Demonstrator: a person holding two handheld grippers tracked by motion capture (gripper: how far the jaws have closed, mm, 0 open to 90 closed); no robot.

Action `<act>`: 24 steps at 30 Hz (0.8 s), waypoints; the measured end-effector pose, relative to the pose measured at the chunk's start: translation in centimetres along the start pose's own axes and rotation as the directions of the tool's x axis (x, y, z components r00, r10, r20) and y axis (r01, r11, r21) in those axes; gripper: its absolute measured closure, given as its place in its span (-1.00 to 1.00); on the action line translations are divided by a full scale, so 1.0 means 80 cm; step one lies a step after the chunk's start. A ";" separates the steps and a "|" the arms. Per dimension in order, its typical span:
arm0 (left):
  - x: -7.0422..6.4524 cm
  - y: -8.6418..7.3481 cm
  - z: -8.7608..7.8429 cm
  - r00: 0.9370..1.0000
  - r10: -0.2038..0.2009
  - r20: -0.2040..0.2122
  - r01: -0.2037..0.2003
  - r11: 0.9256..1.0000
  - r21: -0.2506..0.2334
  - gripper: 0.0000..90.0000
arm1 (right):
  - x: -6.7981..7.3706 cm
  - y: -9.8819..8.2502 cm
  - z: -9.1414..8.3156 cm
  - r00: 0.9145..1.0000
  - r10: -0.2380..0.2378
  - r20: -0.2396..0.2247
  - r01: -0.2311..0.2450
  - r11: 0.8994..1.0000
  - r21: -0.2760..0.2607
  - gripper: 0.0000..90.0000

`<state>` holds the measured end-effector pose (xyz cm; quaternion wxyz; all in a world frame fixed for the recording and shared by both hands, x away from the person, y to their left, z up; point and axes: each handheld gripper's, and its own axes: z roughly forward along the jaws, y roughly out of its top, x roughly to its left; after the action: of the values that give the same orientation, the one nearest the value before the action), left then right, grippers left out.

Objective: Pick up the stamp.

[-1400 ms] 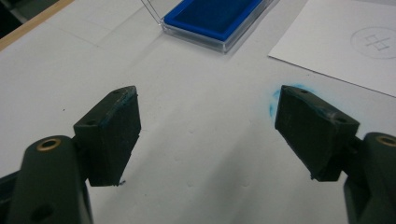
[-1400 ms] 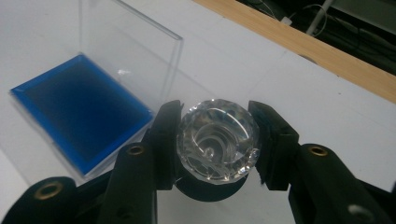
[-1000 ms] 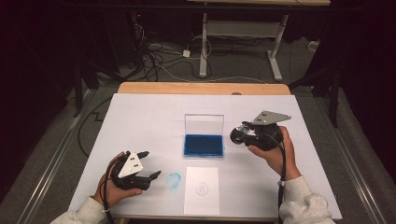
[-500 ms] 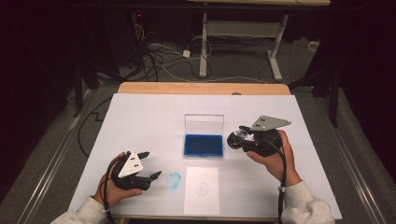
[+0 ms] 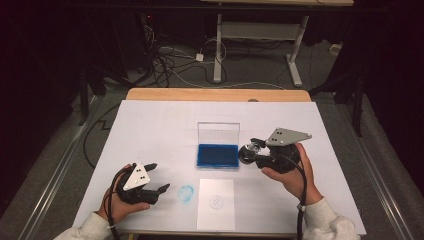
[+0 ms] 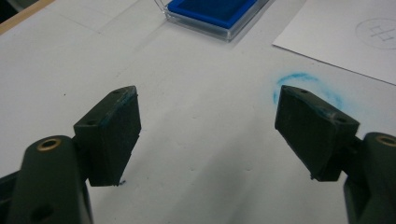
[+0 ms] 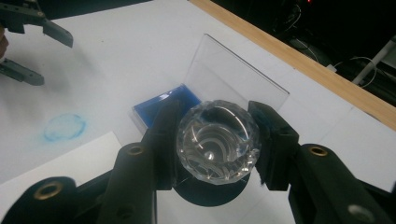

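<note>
The right gripper (image 5: 248,150) pinches a clear faceted-handled stamp (image 7: 217,142) between its fingers (image 7: 272,140), holding it in the air just beside the right edge of the open blue ink pad (image 5: 217,155). The left gripper (image 5: 157,177) rests low at the counter's (image 5: 160,125) near left corner, fingers (image 6: 112,133) spread with nothing between them. A blue ring smudge (image 5: 186,194) lies beside the white paper sheet (image 5: 216,204), which bears a faint round stamp mark.

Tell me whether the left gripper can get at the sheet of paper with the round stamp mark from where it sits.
Probably yes: the left gripper rests open on the table, the paper lies flat just beside it, and only a blue ink smudge lies between them.
</note>
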<state>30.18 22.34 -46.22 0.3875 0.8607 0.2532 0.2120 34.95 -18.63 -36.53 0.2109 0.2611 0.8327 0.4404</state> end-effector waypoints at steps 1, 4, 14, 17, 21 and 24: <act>0.000 0.000 0.000 1.000 0.001 0.001 -0.001 1.000 0.000 -0.52 | 0.002 0.000 0.001 1.000 -0.002 -0.001 0.002 1.000 0.000 0.26; 0.000 0.000 0.001 1.000 0.011 0.004 -0.011 1.000 0.006 -0.52 | 0.006 0.001 0.002 1.000 -0.008 -0.010 0.008 1.000 -0.003 0.26; -0.001 -0.001 0.001 1.000 0.010 0.006 -0.010 1.000 0.011 -0.52 | 0.021 0.008 0.008 0.998 -0.031 -0.049 0.031 0.999 -0.013 0.26; -0.002 -0.002 0.001 1.000 0.012 0.009 -0.013 1.000 0.015 -0.52 | 0.026 0.009 0.010 0.997 -0.036 -0.063 0.036 0.999 -0.013 0.26; -0.004 -0.002 -0.001 1.000 0.010 0.010 -0.010 1.000 0.012 -0.52 | 0.032 0.011 0.012 0.997 -0.041 -0.070 0.040 0.999 -0.020 0.26; -0.004 -0.002 0.000 1.000 0.012 0.011 -0.013 1.000 0.012 -0.52 | 0.036 0.012 0.015 0.996 -0.049 -0.079 0.047 0.999 -0.022 0.26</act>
<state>29.88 22.26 -46.40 0.3824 0.8656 0.2470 0.2085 33.61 -15.61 -36.67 0.1909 0.2212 0.8420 0.4536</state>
